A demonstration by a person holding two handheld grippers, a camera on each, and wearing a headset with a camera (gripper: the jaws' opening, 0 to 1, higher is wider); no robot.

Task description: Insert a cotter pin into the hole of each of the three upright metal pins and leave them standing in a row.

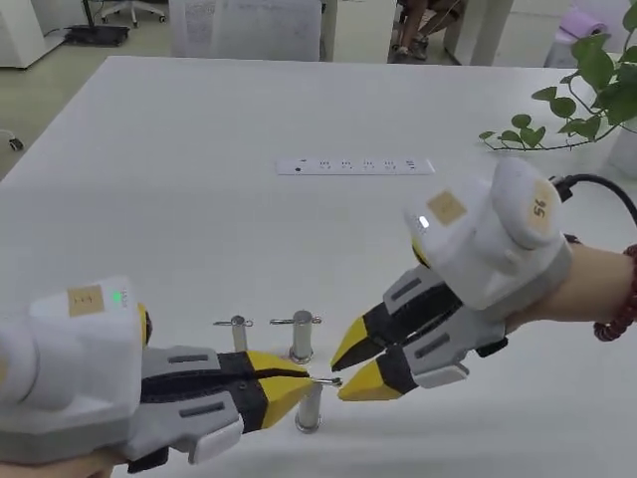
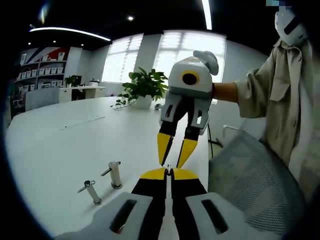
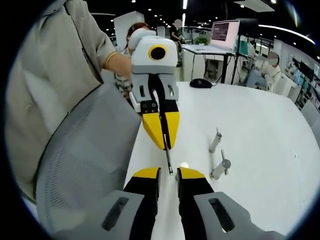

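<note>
White counter (image 1: 199, 199) in an open office, with a power strip (image 1: 353, 166) lying well beyond the tools. At the near edge the left tool (image 1: 305, 382) was pressed together on a cotter pin (image 1: 326, 380), whose free end reached between the spread jaws of the right tool (image 1: 339, 381). Just below both tips stood the third metal pin (image 1: 311, 410), not yet fitted. Just beyond the tips stood one fitted metal pin (image 1: 239, 334) and a second fitted pin (image 1: 302, 339). The last insertion appeared to be in hand. The next move would call for lining the held pin up with the bare pin's hole.
</note>
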